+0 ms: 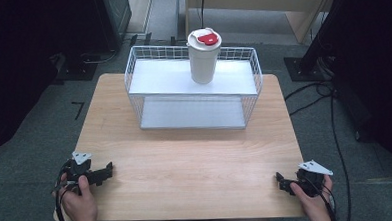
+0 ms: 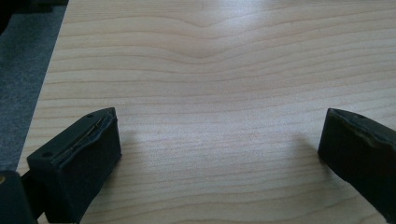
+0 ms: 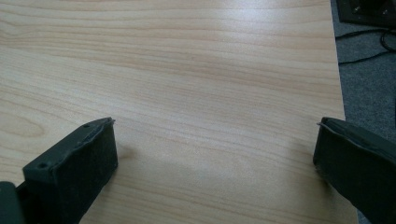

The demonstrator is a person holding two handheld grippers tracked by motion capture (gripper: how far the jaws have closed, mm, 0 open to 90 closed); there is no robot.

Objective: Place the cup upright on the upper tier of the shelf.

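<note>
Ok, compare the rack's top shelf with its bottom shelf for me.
The top shelf carries a white cup with a red-tabbed lid; the bottom shelf carries nothing. The top shelf is ringed by a raised wire rim, while the bottom shelf sits low on the wooden table with an open front. Both are flat white panels in the same white wire rack.

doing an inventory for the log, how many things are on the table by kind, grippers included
white cup with a red and white lid: 1
white wire rack: 1
hand-held gripper: 2, the left hand-held gripper and the right hand-held gripper, both with jaws wide apart over bare wood
total: 4
</note>
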